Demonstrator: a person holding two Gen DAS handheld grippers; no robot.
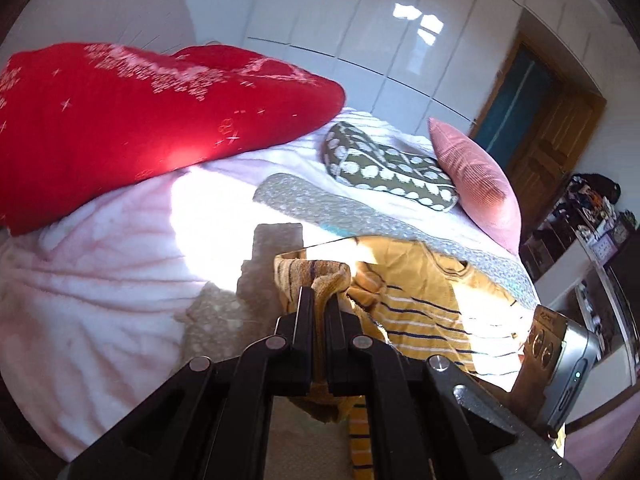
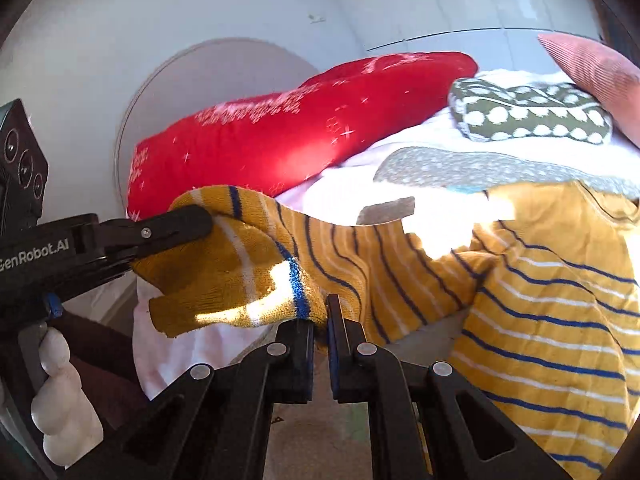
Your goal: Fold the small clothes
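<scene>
A yellow sweater (image 2: 540,300) with blue and white stripes lies on the white bed, partly lifted at its near end. In the left wrist view my left gripper (image 1: 318,296) is shut on a bunched yellow edge of the sweater (image 1: 424,320). In the right wrist view my right gripper (image 2: 320,320) is shut on the striped cuff end of a sleeve. The left gripper (image 2: 176,236) comes in from the left there and pinches the same stretch of fabric higher up. A white-gloved hand (image 2: 60,400) holds its handle.
A red cushion (image 1: 152,120) lies at the back left of the bed (image 1: 100,280). An olive polka-dot cushion (image 1: 384,168) and a pink cushion (image 1: 476,184) sit further back. A grey dotted cloth (image 1: 360,216) lies behind the sweater. A wooden door (image 1: 552,128) and cluttered shelves (image 1: 592,220) stand at the right.
</scene>
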